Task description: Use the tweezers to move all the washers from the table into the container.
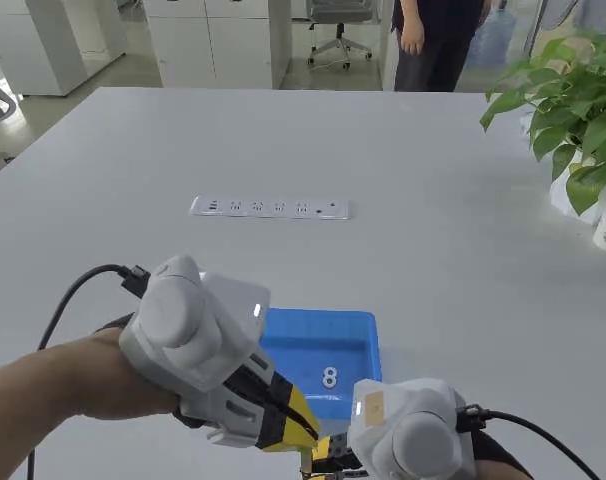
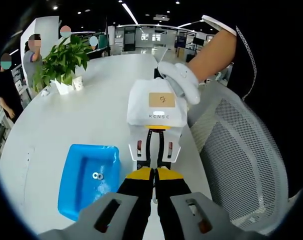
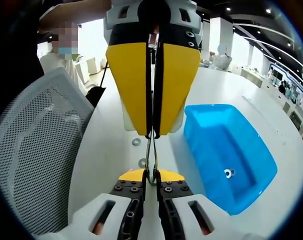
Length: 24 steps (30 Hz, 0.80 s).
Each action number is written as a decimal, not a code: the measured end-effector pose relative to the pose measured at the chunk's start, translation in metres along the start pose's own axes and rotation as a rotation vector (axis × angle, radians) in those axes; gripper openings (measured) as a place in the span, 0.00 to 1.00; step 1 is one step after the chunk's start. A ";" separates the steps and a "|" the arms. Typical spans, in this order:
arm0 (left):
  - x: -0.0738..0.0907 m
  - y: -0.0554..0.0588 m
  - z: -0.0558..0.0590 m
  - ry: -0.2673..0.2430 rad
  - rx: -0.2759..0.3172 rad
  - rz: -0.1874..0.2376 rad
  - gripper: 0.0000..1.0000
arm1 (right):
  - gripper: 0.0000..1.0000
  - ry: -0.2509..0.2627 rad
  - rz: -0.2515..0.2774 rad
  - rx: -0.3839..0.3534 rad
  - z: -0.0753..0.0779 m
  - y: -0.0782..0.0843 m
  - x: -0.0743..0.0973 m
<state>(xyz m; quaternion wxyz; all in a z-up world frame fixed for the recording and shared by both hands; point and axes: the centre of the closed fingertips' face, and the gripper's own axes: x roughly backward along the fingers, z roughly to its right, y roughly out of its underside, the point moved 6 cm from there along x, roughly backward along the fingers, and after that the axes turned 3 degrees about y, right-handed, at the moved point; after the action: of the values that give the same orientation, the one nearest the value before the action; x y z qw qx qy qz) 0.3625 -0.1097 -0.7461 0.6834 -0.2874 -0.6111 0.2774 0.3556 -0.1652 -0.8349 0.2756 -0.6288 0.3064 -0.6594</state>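
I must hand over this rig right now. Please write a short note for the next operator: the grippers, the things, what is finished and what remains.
Left gripper: shut on the tweezers.
Right gripper: shut on the same tweezers from the other end, so the two grippers face each other.
Container: blue, on the table, just beyond the grippers.
Done: two washers lie inside it, side by side.
Left: at least two loose washers lie on the table beside the container, under the tweezers. The tweezers hold no washer that I can see.

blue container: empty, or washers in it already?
Not empty. Two washers lie side by side on the floor of the blue container; the left gripper view shows them too.
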 end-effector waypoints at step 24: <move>0.007 -0.006 0.000 -0.008 0.001 0.003 0.04 | 0.09 0.000 0.004 0.011 0.001 -0.006 0.007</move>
<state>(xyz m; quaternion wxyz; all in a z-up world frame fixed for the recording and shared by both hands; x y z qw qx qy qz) 0.3635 -0.1084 -0.7370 0.6808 -0.2869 -0.6132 0.2798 0.3562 -0.1661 -0.8260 0.2805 -0.6267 0.3042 -0.6603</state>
